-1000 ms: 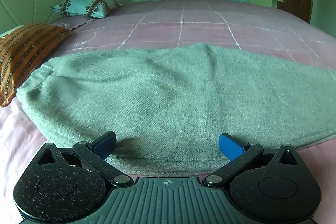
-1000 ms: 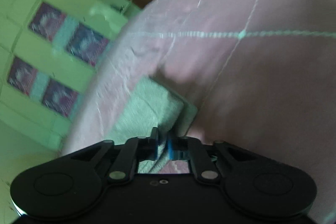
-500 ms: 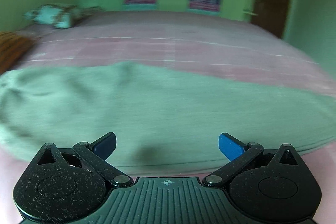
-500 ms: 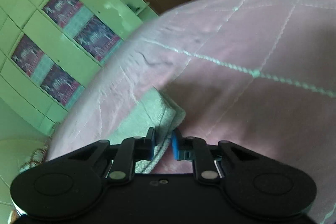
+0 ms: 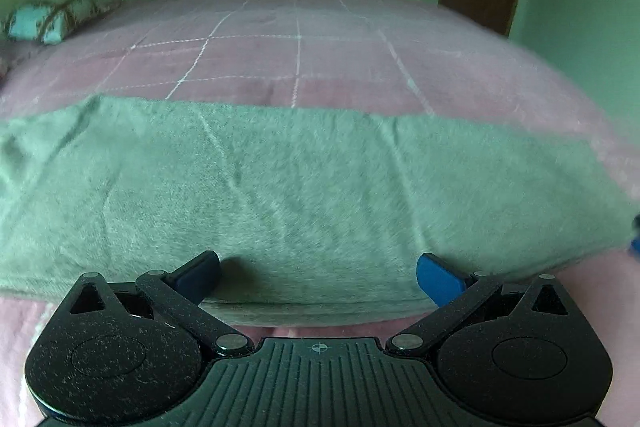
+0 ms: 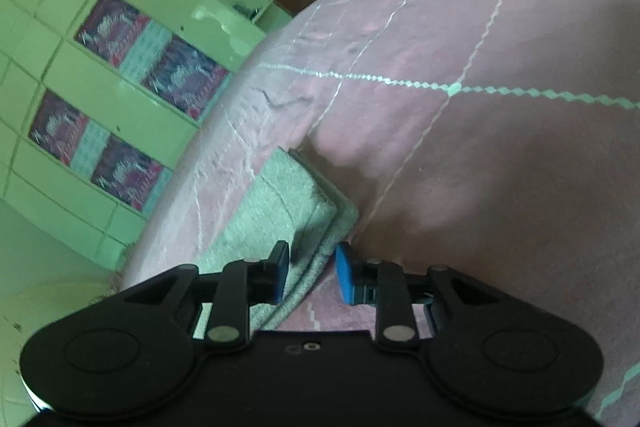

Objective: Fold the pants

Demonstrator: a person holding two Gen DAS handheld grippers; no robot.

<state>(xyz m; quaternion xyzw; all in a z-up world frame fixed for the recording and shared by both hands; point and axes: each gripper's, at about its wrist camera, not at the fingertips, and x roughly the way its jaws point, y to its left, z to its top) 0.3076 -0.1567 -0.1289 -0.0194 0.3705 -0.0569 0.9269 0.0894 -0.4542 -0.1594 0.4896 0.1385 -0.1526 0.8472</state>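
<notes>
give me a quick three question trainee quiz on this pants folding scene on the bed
1. True or false: the left gripper is clamped on the grey-green fleece pants.
2. What lies between the right gripper pads? A) a pillow B) the pants' edge C) nothing
3. What colour is the quilted bedspread?

Key: 1. False, wide open. 2. B; the jaws are opening. 3. Pink.
</notes>
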